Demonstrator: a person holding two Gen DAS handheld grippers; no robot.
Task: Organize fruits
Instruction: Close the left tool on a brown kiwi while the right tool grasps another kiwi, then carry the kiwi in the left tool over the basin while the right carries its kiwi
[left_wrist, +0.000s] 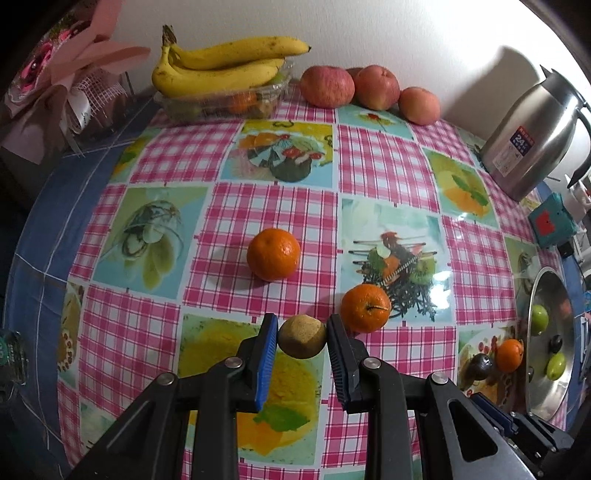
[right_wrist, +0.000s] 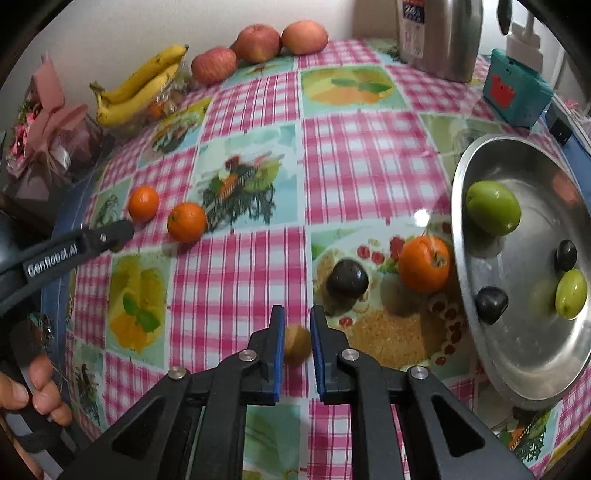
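My left gripper (left_wrist: 303, 325) is shut on a small brown fruit (left_wrist: 302, 341), held just above the checked tablecloth. Two oranges (left_wrist: 273, 254) (left_wrist: 365, 308) lie ahead of it. My right gripper (right_wrist: 297, 314) is shut on another small brown fruit (right_wrist: 297, 345), which looks blurred. Just beyond it sit a dark fruit (right_wrist: 347, 278) and an orange (right_wrist: 424, 264), beside the steel bowl (right_wrist: 535, 332). The bowl holds two green fruits (right_wrist: 493, 212) (right_wrist: 570, 293) and two dark ones (right_wrist: 491, 304). The left gripper (right_wrist: 118, 232) shows side-on at the left edge of the right wrist view.
Bananas (left_wrist: 221, 66) rest on a clear plastic box at the back, with three apples (left_wrist: 327, 86) to their right along the wall. A steel jug (left_wrist: 535, 136) and a teal box (left_wrist: 550, 223) stand at the right. A pink bouquet (left_wrist: 55, 85) fills the back left corner.
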